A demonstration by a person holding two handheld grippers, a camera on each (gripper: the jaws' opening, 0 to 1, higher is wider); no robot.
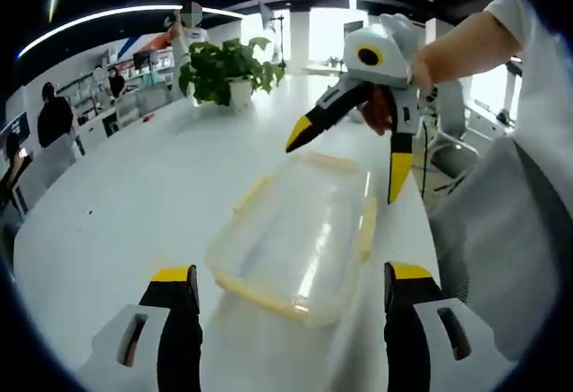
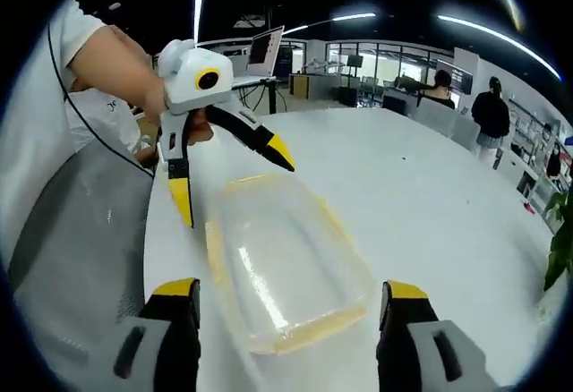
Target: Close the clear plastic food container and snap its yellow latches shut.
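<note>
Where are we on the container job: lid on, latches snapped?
Lid looks seated on the clear container on the white table. Nothing in hand: the left gripper and right gripper are both open, hovering at opposite ends and touching nothing. Whether any yellow latches are snapped cannot be told; pressing them down appears to remain.

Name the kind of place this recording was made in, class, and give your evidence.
Probably an open-plan office or lab: a long white table, a potted plant, shelving along the wall, people at desks and a monitor in the background.
</note>
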